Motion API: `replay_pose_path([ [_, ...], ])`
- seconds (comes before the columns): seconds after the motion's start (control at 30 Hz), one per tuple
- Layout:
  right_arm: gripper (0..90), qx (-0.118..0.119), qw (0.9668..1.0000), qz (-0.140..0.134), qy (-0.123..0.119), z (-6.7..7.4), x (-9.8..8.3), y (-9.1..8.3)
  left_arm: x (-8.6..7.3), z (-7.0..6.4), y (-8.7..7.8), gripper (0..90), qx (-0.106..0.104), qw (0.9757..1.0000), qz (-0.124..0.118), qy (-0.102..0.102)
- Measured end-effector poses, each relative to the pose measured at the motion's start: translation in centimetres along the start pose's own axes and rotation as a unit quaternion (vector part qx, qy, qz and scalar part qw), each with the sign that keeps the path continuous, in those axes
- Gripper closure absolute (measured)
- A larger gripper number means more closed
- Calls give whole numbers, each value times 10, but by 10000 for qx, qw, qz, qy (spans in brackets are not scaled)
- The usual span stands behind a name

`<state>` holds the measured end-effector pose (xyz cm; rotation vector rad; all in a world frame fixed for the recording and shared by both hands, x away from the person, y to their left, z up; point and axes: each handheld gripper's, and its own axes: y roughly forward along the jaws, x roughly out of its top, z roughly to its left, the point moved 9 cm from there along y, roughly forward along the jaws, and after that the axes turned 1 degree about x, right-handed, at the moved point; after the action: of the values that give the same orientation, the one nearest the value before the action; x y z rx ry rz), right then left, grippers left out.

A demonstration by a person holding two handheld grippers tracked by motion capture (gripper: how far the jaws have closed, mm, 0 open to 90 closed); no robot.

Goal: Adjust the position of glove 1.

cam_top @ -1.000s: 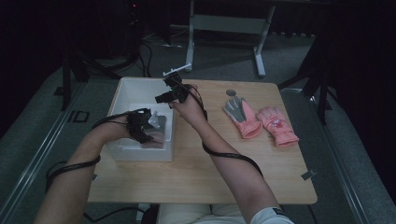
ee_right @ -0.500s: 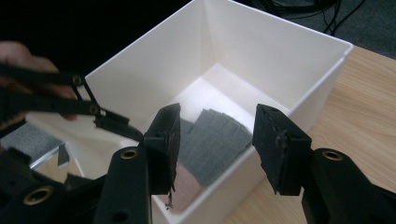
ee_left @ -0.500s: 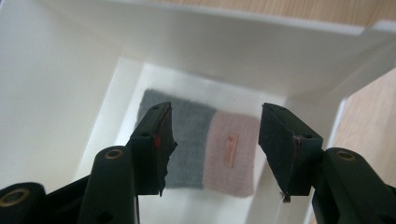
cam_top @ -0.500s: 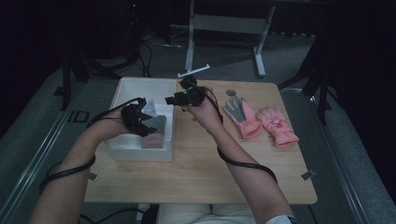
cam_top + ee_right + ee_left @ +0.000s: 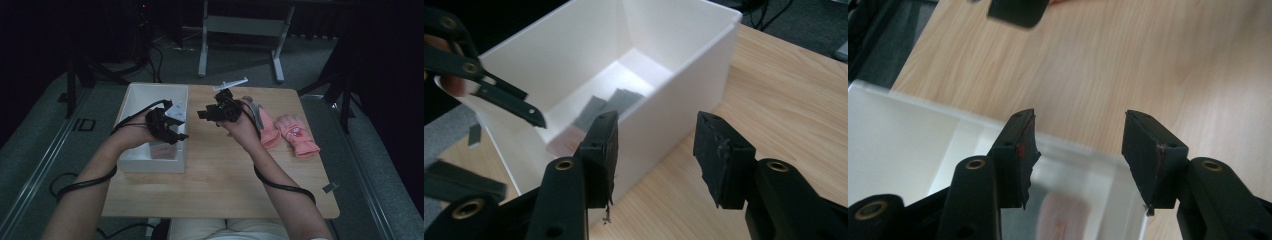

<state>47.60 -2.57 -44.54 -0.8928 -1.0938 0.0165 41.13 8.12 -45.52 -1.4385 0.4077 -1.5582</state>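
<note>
Both hand-held grippers part-open, empty; pink glove [image 5: 1060, 220] in white box [image 5: 131, 102] blurred, half hidden.

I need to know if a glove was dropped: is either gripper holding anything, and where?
Nothing is held. The left gripper and the right gripper both have open, empty jaws beside the white box.

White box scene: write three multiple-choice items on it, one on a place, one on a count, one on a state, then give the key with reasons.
1. Where is the white box?
A. table's left side
B. table's right side
C. on the floor

2. How many pink gloves lie on the table outside the box?
A. one
B. two
C. four

3. How are the right gripper's jaws?
A. shut on a glove
B. apart, nothing between them
C. shut on the box wall

Key: A, the high view shows it left; B, a pair lies at right; B, bare box and table show between the pads.
</note>
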Motion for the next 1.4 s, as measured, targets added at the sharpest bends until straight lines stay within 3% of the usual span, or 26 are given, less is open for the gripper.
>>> replay_pose_path([
  [0.13, 524, -82, 10000, 7, 7, -11, -13, -11, 17, -5, 4, 481, -123, 9996, -146, -227],
  [0.2, 524, -156, 9999, -6, 27, -19, -19, -17, 24, -8, 9, 482, -115, 9994, -95, -309],
  [0.4, 523, -287, 9995, -107, 71, -42, -35, -40, 42, -32, 32, 478, -79, 9998, 78, -187],
  [0.43, 524, -304, 9994, -124, 65, -45, -38, -44, 47, -37, 36, 476, -149, 9997, 49, -182],
  [0.73, 534, -532, 9984, -177, -21, -75, -69, -72, 64, -71, 64, 355, -130, 9989, -132, -435],
  [0.8, 534, -561, 9983, -168, -2, -78, -73, -74, 64, -71, 64, 321, -130, 9989, -132, -435],
  [0.83, 538, -611, 9980, -155, 3, -84, -80, -77, 63, -81, 76, 257, -181, 9979, -193, -584],
  [0.9, 541, -701, 9975, -135, -13, -89, -86, -80, 60, -87, 85, 201, -209, 9969, -210, -727],
  [1.03, 547, -848, 9963, -78, -102, -101, -100, -84, 52, -97, 98, 69, -441, 9951, -164, -872],
  [1.13, 555, -923, 9957, -23, -52, -110, -109, -86, 42, -109, 112, 36, -705, 9919, -162, -1041],
  [1.27, 569, -1072, 9942, 34, -102, -121, -118, -90, 33, -118, 122, 16, -657, 9913, -254, -1113],
  [1.4, 575, -1203, 9926, 96, -134, -132, -127, -94, 23, -125, 129, 13, -388, 9912, -376, -1210],
])
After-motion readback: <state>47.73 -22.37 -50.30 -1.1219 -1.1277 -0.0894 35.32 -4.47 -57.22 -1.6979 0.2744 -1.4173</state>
